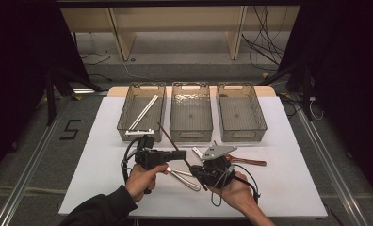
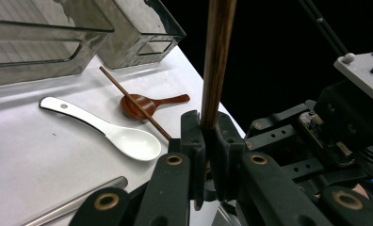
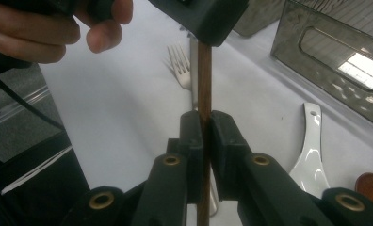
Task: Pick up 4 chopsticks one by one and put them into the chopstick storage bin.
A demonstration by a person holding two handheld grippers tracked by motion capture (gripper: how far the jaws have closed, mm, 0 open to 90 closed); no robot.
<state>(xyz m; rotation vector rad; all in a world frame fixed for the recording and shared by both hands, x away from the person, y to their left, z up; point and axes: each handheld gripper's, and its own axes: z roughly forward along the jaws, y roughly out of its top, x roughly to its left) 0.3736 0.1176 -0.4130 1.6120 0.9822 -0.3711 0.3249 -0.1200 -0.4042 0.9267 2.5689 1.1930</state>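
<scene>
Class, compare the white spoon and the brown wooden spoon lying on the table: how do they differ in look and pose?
The white spoon is glossy white and lies bare; the wooden spoon is dark reddish-brown, with a chopstick lying across its bowl. The white spoon looks longer than the wooden spoon. Both lie loose on the white table.

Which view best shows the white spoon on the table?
The left gripper view: the white spoon lies whole, bowl and handle, beside a wooden spoon. The right gripper view catches it end-on, partly behind that tool. In the high view just its handle peeks out.
</scene>
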